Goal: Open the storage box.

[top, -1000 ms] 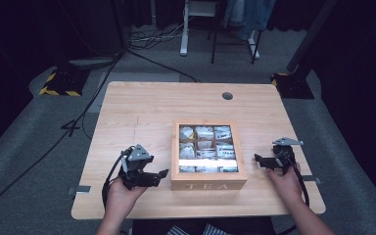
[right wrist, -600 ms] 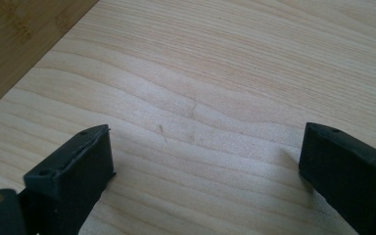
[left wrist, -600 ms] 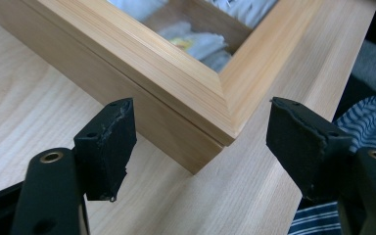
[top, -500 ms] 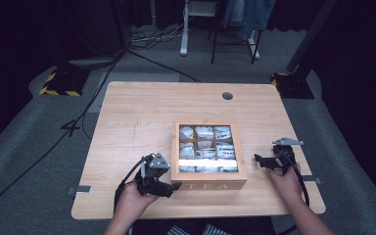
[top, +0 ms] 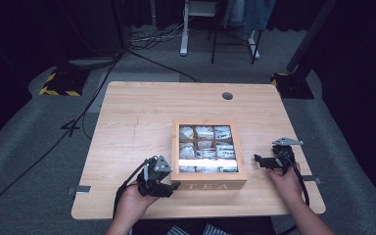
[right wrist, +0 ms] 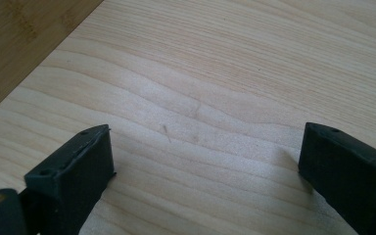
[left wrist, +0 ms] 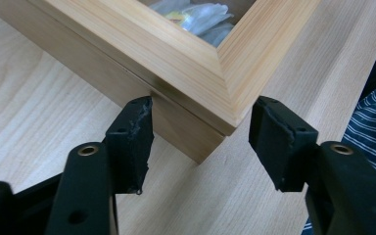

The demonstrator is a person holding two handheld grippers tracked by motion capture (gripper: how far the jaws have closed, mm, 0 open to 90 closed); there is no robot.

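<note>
A wooden tea box (top: pixel 209 186) marked TEA stands at the table's middle front, with tea bags (top: pixel 205 147) showing through its lid. My left gripper (top: pixel 169 188) is at the box's front-left corner. In the left gripper view its jaws have just been closing and straddle that corner (left wrist: pixel 186 54). One pad (left wrist: pixel 132 142) sits against the side wall and the other pad (left wrist: pixel 274 142) stands off it, so the left gripper (left wrist: pixel 203 142) is open. My right gripper (top: pixel 260 161) rests to the right of the box, open (right wrist: pixel 205 161) over bare wood.
The light wood table (top: pixel 137 117) has a round cable hole (top: pixel 227 96) at the back right. A dark wooden wall (right wrist: pixel 19 39), probably the box's side, lies at the upper left of the right gripper view. Striped clothing (left wrist: pixel 372 112) is at the table's near edge.
My left gripper has moved right, up to the box's front-left corner, and its jaws have narrowed around that corner. The right gripper has stayed where it was.
</note>
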